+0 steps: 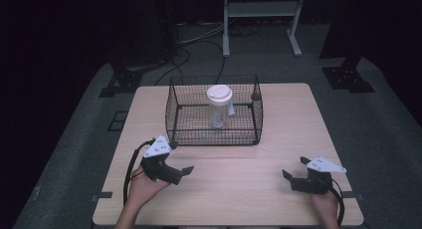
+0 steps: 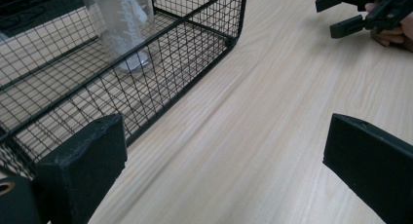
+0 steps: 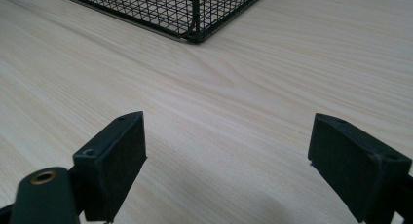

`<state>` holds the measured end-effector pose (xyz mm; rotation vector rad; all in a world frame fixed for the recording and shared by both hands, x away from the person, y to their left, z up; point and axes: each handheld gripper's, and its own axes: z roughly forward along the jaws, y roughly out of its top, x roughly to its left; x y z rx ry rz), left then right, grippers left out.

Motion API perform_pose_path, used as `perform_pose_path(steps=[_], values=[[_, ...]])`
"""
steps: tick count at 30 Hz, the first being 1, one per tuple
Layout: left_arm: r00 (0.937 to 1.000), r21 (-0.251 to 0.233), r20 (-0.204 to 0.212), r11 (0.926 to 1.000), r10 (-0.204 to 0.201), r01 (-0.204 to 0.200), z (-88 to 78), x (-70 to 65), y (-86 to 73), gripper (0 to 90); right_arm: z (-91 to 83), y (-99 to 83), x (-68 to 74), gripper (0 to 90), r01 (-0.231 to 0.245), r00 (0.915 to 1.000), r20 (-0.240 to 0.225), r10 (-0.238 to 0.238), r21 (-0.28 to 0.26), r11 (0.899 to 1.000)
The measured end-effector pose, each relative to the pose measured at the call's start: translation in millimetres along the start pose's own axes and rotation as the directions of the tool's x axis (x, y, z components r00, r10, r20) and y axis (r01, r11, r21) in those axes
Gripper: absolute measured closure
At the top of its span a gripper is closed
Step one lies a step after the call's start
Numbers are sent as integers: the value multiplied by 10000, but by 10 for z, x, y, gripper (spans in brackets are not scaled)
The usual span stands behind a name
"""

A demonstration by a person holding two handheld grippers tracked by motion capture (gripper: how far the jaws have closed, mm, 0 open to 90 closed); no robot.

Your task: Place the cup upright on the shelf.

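Nearest, both pairs of tongs low over the bare front of the counter point(image 1: 234, 189), each gripped from behind by a hand. Left tongs point(image 1: 185, 171) spread wide and empty, angled toward the middle, just off the near left corner of the wire basket point(image 1: 174, 114). Right tongs point(image 1: 293, 168) likewise wide and empty, farther out on the right, well apart from the basket. Probably a ready stance, jaws open so that either side could go in for a grasp.

Farther back, the basket squarely on the counter's middle, open at the top, so reachable only from above. Inside, upright near the centre, a clear bottle point(image 1: 219, 107) with a white lid, something pale beside it, too small to tell. Standing free of the mesh walls, apparently, which would leave room for jaws to come down around it.

From the left gripper view: wide gap between the jaws, mesh wall close on one side, the bottle's see-through body point(image 2: 122, 24) and base on the basket floor, faint lettering on it unreadable; also the right tongs point(image 2: 348, 14) across the wood. From the right gripper view: open jaws over plain wood grain and one basket corner point(image 3: 195, 24). From the high view alone: the white lid and the whole layout.
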<state>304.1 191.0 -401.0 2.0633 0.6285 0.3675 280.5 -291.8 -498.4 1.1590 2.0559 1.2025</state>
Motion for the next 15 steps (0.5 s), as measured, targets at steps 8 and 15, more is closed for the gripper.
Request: perform_pose_path(steps=[8, 15], values=[[9986, -271, -231, 9985, -476, 469, -81, 19, -268, 13, -7, -2, 5, 129, 22, 10000, 7, -22, -56, 10000], [9919, -1450, -504, 9835, -1169, 1085, -214, -67, -579, 13, -14, -5, 9, 129, 90, 10000, -17, -90, -120, 9999]])
